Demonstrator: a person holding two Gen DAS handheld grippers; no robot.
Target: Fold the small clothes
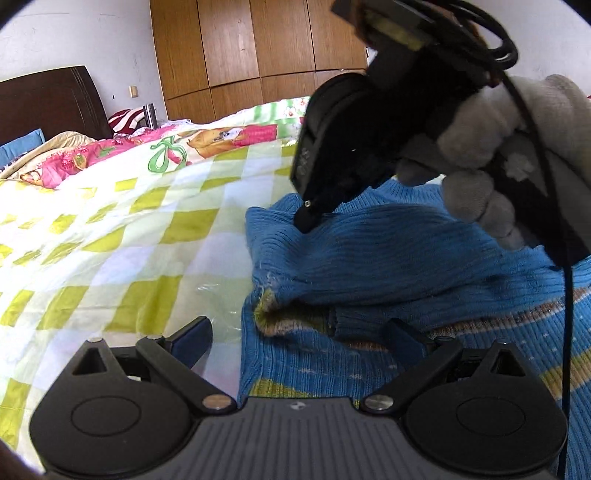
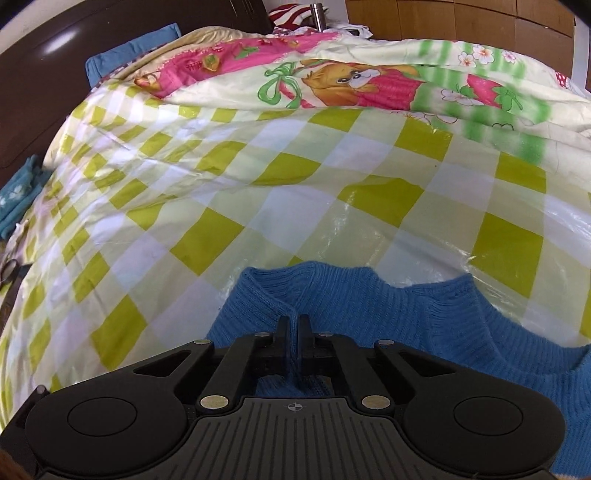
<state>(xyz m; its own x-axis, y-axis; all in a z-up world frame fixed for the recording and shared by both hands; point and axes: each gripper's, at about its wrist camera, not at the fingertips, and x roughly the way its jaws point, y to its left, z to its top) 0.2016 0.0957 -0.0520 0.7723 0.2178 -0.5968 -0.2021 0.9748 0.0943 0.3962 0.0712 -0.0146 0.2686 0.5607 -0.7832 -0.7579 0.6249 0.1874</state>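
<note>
A small blue ribbed knit sweater (image 1: 388, 251) with yellow and tan stripes lies on the green-and-white checked bed cover (image 1: 129, 229), its sleeve folded across the body. My left gripper (image 1: 299, 339) is open, its fingers spread over the sweater's left edge, holding nothing. My right gripper (image 2: 294, 325) is shut on a fold of the blue sweater (image 2: 406, 310) near its collar. In the left wrist view the right gripper (image 1: 308, 221), held by a grey-gloved hand (image 1: 491, 147), presses its tip onto the sweater's upper left part.
A cartoon-print quilt (image 2: 351, 81) is bunched at the far side of the bed. A dark headboard (image 1: 48, 99), a wooden wardrobe (image 1: 258, 48), a blue pillow (image 2: 129, 55) and a metal flask (image 2: 317, 14) lie beyond. Teal cloth (image 2: 18, 195) sits at the bed's left edge.
</note>
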